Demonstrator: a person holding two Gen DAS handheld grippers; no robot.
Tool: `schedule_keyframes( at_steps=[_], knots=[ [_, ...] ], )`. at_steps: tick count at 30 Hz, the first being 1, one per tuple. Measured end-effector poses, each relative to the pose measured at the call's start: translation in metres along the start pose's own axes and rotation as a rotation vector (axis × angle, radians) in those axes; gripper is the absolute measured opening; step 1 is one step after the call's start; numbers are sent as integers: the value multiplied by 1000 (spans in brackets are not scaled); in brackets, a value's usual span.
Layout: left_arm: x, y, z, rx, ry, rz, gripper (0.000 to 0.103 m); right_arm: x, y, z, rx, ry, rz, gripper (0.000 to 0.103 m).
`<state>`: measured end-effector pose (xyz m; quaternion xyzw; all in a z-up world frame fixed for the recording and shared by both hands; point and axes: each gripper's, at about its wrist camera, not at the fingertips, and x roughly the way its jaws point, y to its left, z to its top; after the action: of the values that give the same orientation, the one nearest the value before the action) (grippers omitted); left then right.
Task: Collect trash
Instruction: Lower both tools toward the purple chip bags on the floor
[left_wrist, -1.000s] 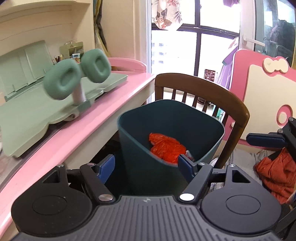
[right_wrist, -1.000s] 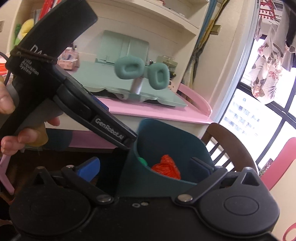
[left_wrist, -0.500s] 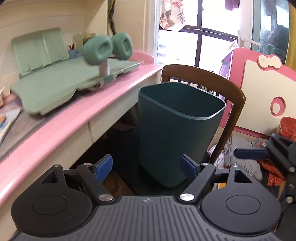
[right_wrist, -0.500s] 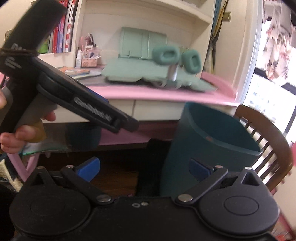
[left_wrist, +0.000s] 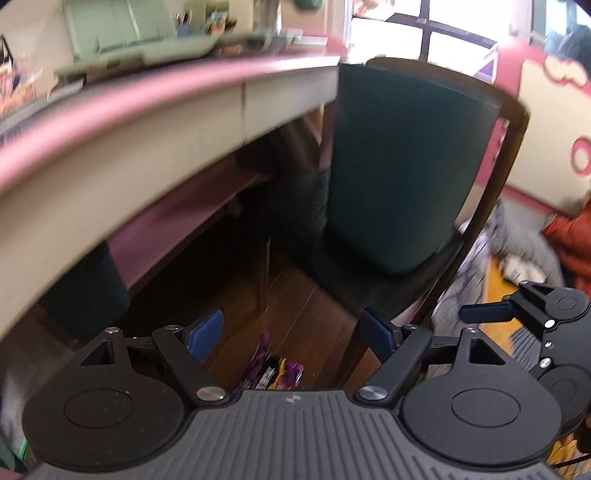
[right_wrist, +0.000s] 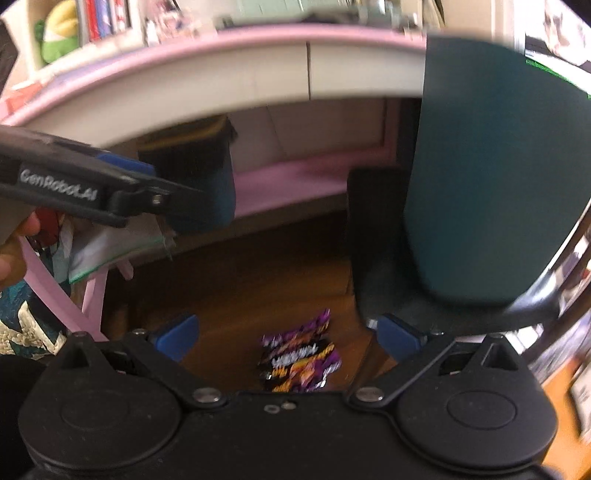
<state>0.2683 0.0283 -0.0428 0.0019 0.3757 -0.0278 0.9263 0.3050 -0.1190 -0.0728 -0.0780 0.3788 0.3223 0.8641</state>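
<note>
A purple and orange snack wrapper (right_wrist: 297, 356) lies on the wooden floor under the desk; it also shows in the left wrist view (left_wrist: 275, 371). A dark teal trash bin (left_wrist: 399, 162) stands on the seat of a wooden chair; in the right wrist view the bin (right_wrist: 487, 177) is at the right. My left gripper (left_wrist: 291, 332) is open and empty, above the wrapper. My right gripper (right_wrist: 288, 334) is open and empty, also above the wrapper. The frames are blurred.
A pink desk (left_wrist: 147, 110) curves overhead at the left. The chair back (left_wrist: 513, 147) rises behind the bin. Clothes (left_wrist: 561, 236) lie on the floor to the right. A pink stool leg (right_wrist: 92, 299) is at the left.
Both grippers have dropped from bin-rim height down below the desk edge toward the floor. The wrapper has come into view. Both grippers stay open.
</note>
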Motion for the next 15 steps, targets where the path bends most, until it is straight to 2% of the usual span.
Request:
schedule_keyframes(
  at_steps=[8, 15],
  knots=[
    [71, 20, -47, 57, 98, 84, 81, 70, -5, -36, 94, 87, -10, 103],
    [144, 44, -77, 47, 212, 66, 81, 140, 5, -60, 62, 146, 22, 103]
  ],
)
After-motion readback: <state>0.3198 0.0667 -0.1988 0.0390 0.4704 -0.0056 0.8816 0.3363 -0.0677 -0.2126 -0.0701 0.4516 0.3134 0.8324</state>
